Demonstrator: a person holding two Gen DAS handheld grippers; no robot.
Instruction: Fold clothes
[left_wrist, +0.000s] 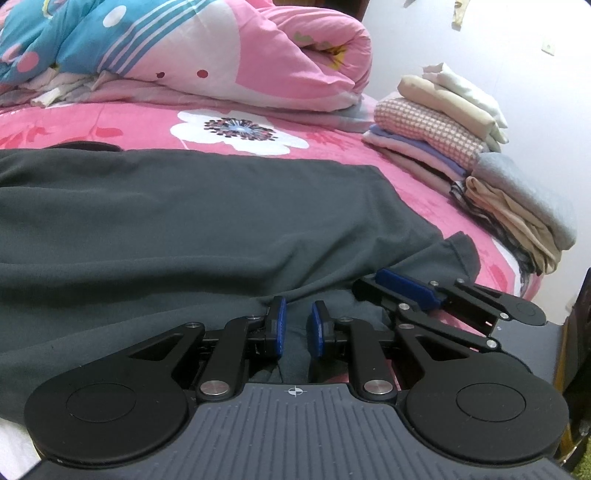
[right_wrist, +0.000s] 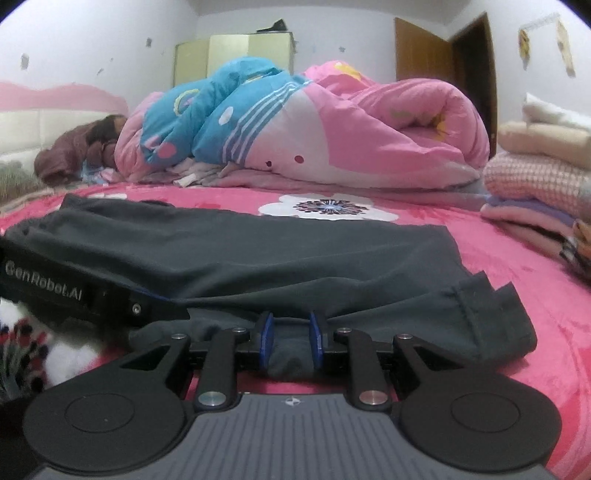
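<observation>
A dark grey garment (left_wrist: 184, 221) (right_wrist: 258, 258) lies spread across the pink flowered bed, one short sleeve (right_wrist: 491, 317) (left_wrist: 458, 254) sticking out at the right. My left gripper (left_wrist: 298, 326) sits at the garment's near edge, its blue pads closed on a raised fold of the cloth. My right gripper (right_wrist: 291, 339) is just beside it, by the sleeve, with a bunch of the grey cloth filling the gap between its pads. It shows in the left wrist view as the right gripper (left_wrist: 384, 291), low on the cloth. The left gripper's housing (right_wrist: 55, 291) shows at the left.
A rolled pink and blue quilt (left_wrist: 221, 55) (right_wrist: 332, 122) lies across the far side of the bed. Two stacks of folded clothes (left_wrist: 443, 129) (left_wrist: 524, 206) stand at the right edge. A brownish heap (right_wrist: 74, 155) lies by the headboard. Bare pink sheet (left_wrist: 110, 122) runs between garment and quilt.
</observation>
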